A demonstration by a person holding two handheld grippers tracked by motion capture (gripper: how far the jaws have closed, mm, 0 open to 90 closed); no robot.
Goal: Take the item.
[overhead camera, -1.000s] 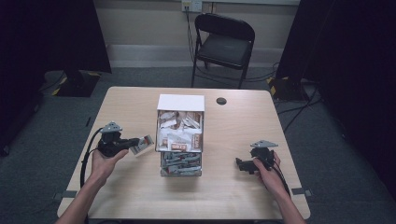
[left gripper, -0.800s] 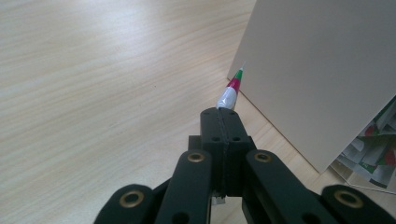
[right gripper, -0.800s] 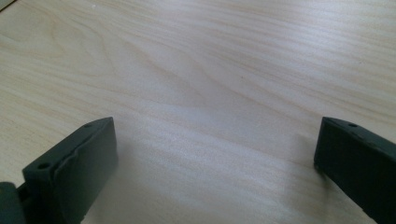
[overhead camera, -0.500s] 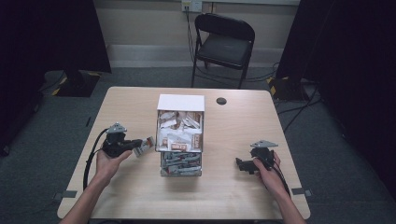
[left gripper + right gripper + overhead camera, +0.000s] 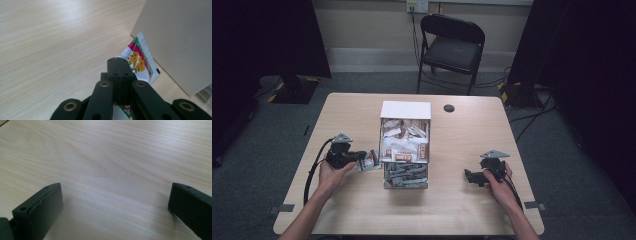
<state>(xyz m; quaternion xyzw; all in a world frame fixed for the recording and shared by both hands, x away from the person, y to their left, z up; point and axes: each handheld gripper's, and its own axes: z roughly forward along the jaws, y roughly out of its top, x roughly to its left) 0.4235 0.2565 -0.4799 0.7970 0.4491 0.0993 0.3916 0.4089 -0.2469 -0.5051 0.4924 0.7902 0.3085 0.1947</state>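
From above, a person at a wooden desk holds the left gripper toward the left wall of a compartmented box of sachets standing mid-desk, a small packet at its tip. The right gripper rests near the desk's right edge.

Along the left gripper, the jaws are pressed together on the flower-printed packet, just beside the box's blank wall.

Along the right gripper, the jaws stand spread over bare wood.

The step appears to be carrying one packet to or from the box; which cannot be told. Either way, the next move calls for clearing the wall.
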